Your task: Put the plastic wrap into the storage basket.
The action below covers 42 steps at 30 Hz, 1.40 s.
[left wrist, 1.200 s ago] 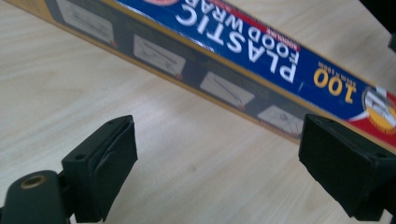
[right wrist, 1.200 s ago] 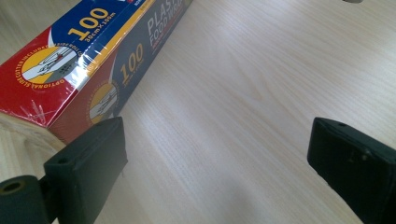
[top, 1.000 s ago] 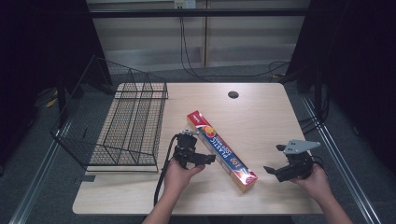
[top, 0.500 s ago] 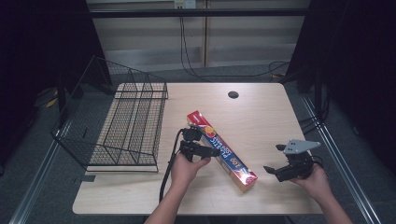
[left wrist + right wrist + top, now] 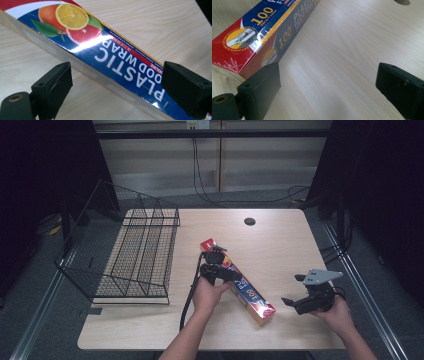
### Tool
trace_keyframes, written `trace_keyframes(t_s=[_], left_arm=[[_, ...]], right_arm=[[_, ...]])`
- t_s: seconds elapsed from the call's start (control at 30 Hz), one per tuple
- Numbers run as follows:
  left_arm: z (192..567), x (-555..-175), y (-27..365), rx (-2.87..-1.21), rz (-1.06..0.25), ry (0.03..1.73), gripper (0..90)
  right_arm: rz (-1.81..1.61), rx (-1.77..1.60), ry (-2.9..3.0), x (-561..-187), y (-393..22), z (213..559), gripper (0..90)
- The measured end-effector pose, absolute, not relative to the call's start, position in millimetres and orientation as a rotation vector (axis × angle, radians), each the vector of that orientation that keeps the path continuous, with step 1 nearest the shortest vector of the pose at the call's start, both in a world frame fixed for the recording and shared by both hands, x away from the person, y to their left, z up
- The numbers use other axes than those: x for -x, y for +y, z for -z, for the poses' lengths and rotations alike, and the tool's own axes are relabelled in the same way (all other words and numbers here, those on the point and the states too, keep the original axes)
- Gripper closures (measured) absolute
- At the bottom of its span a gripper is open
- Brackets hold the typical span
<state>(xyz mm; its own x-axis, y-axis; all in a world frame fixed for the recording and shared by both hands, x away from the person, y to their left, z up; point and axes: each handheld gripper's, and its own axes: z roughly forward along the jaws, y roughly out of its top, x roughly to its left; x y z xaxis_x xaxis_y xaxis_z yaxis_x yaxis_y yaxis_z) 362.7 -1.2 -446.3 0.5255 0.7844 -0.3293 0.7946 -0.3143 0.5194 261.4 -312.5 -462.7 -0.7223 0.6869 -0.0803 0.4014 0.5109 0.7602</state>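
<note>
A long plastic food wrap box (image 5: 245, 290), blue and red with citrus pictures, lies diagonally on the wooden table (image 5: 280, 245). My left gripper (image 5: 219, 264) hovers over the box's far half. In the left gripper view its jaws (image 5: 120, 90) stand open astride the box (image 5: 105, 47), and the pads do not press it. My right gripper (image 5: 295, 291) is held to the right of the box's near end. It is open (image 5: 327, 92) over bare wood, its left jaw close beside the red end of the box (image 5: 244, 47).
A black wire basket (image 5: 135, 255) lies on the table's left side, partly over the edge. A round cable hole (image 5: 249, 221) sits at the far middle. Bare wood stretches to the right of the box and behind it.
My left gripper has moved right and away from the person, from beside the box to over it. The right gripper and the box have kept still.
</note>
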Motion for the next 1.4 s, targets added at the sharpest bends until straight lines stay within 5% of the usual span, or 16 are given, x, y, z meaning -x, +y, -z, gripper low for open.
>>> trace_keyframes(t_s=[1.4], left_arm=[[460,-383,-31,-2.071,-0.047,1.527,0.0]], right_arm=[[-1.035,-0.861,2.415,-263,-304,465,6.5]])
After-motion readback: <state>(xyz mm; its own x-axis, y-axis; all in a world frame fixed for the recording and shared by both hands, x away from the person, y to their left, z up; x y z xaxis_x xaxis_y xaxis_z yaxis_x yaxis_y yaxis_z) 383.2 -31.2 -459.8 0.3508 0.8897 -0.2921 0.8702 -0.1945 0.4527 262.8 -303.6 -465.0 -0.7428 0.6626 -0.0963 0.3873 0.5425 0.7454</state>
